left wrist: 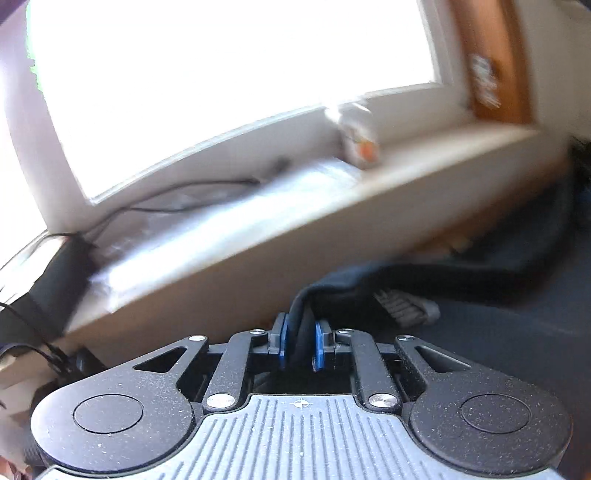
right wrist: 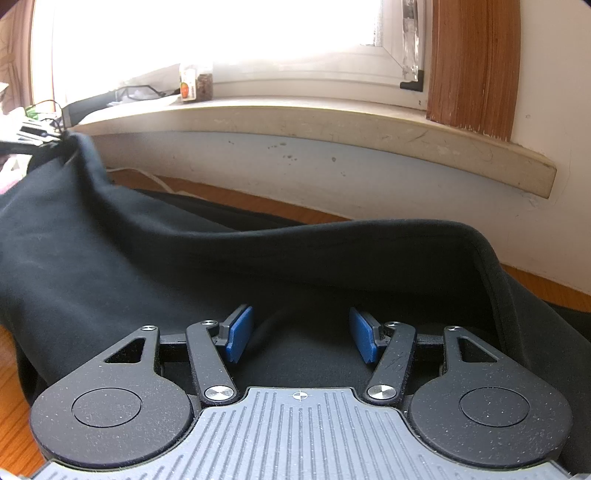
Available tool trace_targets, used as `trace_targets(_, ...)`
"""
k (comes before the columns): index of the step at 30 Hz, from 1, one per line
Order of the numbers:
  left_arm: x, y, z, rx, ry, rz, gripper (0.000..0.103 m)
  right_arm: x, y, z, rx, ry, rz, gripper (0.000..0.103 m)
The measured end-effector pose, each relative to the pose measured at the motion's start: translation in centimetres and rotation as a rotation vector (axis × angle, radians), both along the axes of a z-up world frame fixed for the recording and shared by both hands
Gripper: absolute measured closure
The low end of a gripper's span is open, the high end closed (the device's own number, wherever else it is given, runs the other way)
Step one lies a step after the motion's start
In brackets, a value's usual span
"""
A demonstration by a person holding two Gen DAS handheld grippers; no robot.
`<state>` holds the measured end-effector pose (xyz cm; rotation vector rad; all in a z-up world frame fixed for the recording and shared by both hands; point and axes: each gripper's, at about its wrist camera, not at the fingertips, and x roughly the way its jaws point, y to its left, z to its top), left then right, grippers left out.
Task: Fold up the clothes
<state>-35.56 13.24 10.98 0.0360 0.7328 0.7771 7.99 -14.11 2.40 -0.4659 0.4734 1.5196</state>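
Pinching a bunched edge of the dark garment (left wrist: 461, 269) between its blue pads (left wrist: 283, 338), the left gripper (left wrist: 301, 341) has its jaws drawn tight on the cloth. That left wrist view is tilted and blurred. The right gripper (right wrist: 301, 334) sits with its blue pads (right wrist: 240, 332) spread wide, nothing between them, hovering just over the dark garment (right wrist: 147, 266). The fabric lies draped across the wooden table (right wrist: 11, 369) below the windowsill (right wrist: 332, 122), one hemmed edge humped up to the right of the gripper, another part rising at far left. A grey label (left wrist: 404, 306) shows on the cloth just ahead of the left gripper. On the windowsill stands a small jar (right wrist: 195, 83), with black cables (right wrist: 136, 90) left of it. A wooden panel (right wrist: 472, 62) rises at the sill's right end, and a bright window (right wrist: 221, 33) is behind.
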Motion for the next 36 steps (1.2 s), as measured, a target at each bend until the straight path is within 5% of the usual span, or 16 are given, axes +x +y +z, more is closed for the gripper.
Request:
trace_targets(3,1.3,1.0,-1.8,0.013,0.104,0.056,0.036,0.0,0.0,0.0,0.0,0.001,0.0,0.045)
trace_targets(4,1.4,1.2,-2.3,0.027,0.123,0.08,0.033,0.0,0.0,0.0,0.0,0.001,-0.001,0.045)
trace_targets(14,-5.0,1.4,-0.1,-0.037,-0.024,0.114,0.027,0.0,0.0,0.1,0.002,0.005,0.0,0.045)
trace_targets(23,-10.1,1.7,3.0,-0.15,-0.277,0.151,0.026,-0.2,-0.1,0.5,0.003,0.005,0.0,0.045)
trace_targets(28,-6.0,0.7,1.1,-0.16,-0.25,0.075,0.032,-0.2,-0.1,0.5,0.003,0.005,-0.001,0.045)
trace_targets(36,6.6,-3.6,-1.5,-0.19,-0.195,-0.24,0.031,-0.2,-0.1,0.5,0.002,0.006,-0.001,0.045)
